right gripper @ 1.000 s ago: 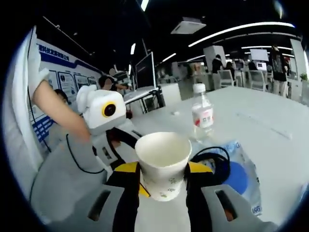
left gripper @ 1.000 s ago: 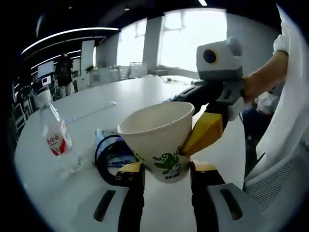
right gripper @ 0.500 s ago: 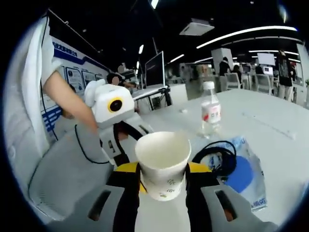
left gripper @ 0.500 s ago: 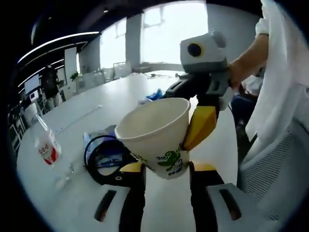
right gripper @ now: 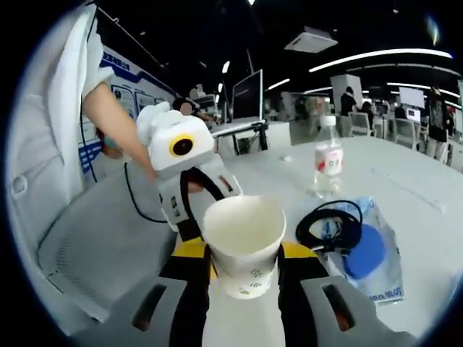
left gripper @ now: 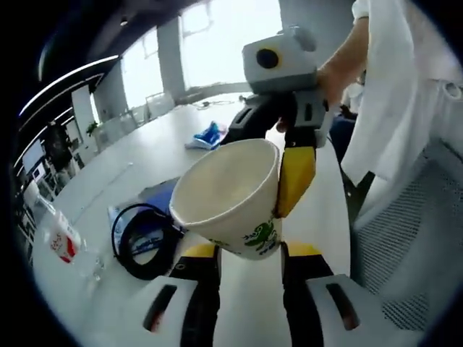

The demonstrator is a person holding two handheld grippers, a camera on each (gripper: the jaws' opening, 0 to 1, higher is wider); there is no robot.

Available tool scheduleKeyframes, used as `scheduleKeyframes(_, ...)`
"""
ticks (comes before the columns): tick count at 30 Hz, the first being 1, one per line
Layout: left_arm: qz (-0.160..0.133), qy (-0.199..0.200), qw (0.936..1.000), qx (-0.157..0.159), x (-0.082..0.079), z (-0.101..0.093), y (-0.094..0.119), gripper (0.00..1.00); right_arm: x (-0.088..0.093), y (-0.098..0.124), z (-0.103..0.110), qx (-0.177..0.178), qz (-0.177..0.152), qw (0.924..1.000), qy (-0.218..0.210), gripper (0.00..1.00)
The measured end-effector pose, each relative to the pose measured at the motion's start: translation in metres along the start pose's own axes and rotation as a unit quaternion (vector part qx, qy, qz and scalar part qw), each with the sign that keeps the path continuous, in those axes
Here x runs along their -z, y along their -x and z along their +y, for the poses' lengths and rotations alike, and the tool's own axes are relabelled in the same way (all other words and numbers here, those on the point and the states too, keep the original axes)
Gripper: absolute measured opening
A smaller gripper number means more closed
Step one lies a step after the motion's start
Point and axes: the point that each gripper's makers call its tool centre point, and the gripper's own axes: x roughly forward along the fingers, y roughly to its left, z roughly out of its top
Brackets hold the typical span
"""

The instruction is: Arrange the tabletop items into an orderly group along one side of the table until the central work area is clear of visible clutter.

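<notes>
Above the white table [right gripper: 427, 195], both tongs [left gripper: 249, 253] [right gripper: 244, 271] clamped on green-printed paper cup [left gripper: 230, 196], red-labelled bottle [right gripper: 328, 157] beyond, lettering unreadable

Both cameras look from very near at the same paper cup [left gripper: 230, 199] [right gripper: 242, 243], facing each other from opposite sides; each view also shares the black cable coil [left gripper: 141, 238] [right gripper: 332, 227] and the water bottle [left gripper: 64, 242] [right gripper: 328, 157]

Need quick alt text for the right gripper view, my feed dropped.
A white paper cup is gripped between the right tool's jaws, with the left tool also at the cup's side. Beyond it on the white table lie a coiled black cable, a blue-printed bag and a water bottle.
</notes>
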Motion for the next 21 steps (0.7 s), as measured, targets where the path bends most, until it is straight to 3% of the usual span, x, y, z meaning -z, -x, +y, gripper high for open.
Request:
scheduleKeyframes(9, 0.026, -0.031, 0.9992, 0.005, 0.011, -0.009, -0.008, 0.27, 0.019, 0.003, 0.004, -0.005, 0.012, 0.9999, 0.000, 0.33)
scheduleKeyframes(21, 0.035, -0.035, 0.9988, 0.002, 0.016, -0.011, -0.012, 0.26, 0.026, 0.002, 0.007, -0.001, 0.026, 0.9992, 0.030, 0.33)
